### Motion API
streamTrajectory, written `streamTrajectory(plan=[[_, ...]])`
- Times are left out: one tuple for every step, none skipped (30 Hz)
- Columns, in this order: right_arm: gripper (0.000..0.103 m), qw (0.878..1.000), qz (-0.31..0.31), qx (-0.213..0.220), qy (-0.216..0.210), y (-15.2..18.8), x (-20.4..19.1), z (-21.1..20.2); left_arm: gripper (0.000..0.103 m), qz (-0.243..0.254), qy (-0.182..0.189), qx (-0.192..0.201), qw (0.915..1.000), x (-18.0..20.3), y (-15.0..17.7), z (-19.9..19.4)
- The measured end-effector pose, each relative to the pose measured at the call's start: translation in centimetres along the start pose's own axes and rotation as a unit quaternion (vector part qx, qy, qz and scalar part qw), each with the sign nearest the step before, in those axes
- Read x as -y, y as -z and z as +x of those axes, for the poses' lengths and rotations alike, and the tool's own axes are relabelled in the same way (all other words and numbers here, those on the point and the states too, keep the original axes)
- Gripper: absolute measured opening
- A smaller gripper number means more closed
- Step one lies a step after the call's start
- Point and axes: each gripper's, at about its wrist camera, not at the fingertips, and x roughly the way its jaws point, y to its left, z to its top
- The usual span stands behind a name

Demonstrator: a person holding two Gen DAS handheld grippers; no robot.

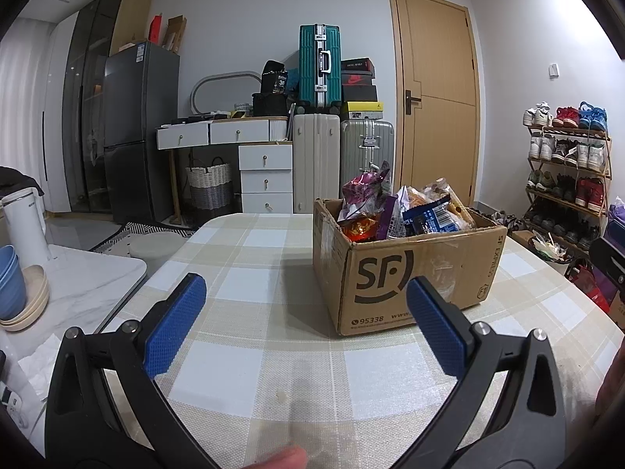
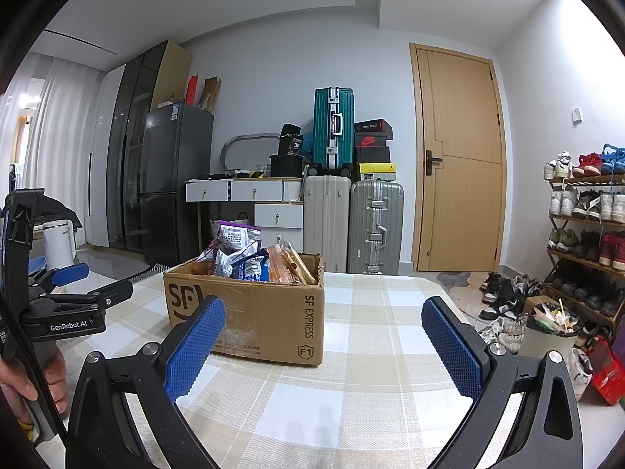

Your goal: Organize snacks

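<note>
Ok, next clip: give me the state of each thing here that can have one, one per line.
Brown cardboard SF box: open, full of snack packets, upright on the table.
Purple snack packet: sticking up above the box rim.
Left gripper: open, empty.
Right gripper: open, empty.
Light wooden door: closed.
White desk drawer: pulled partly out.

left gripper [image 1: 304, 326]: jaws wide apart, holding nothing; right gripper [image 2: 324, 346]: jaws wide apart, holding nothing

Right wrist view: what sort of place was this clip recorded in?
Most likely a lived-in home, a dining or living area near the entrance. A shoe rack loaded with sneakers, stacked suitcases by a wooden door, and a fridge all point to that.
</note>
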Motion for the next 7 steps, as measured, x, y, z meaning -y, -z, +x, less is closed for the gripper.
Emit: streamTrajectory(plan=[[0.102,1.000,0.000,0.000,0.000,0.00,-0.02,-0.02,0.103,0.000,0.000,0.000,1.0000,0.01,0.06,0.03],[0.102,1.000,0.000,0.000,0.000,0.01,-0.04,-0.04,0.103,0.001,0.000,0.000,1.0000,0.01,0.15,0.12],[0.102,1.000,0.000,0.000,0.000,0.02,-0.04,-0.05,0.103,0.000,0.000,0.000,1.0000,-0.01,0.22,0.20],[0.102,1.000,0.000,0.001,-0.001,0.02,-0.05,-0.05,0.103,0.000,0.000,0.001,1.0000,0.01,0.04,-0.04],[0.102,1.000,0.000,0.000,0.000,0.01,-0.03,-0.02,0.103,-0.001,-0.001,0.001,1.0000,0.00,-0.01,-0.07],[0.102,1.000,0.000,0.000,-0.001,0.01,-0.03,-0.02,0.103,-0.002,-0.004,0.001,1.0000,-0.02,0.19,0.21],[0.102,1.000,0.000,0.000,-0.001,0.01,-0.02,-0.01,0.103,-0.003,-0.010,0.002,0.9999,-0.02,-0.11,-0.43]])
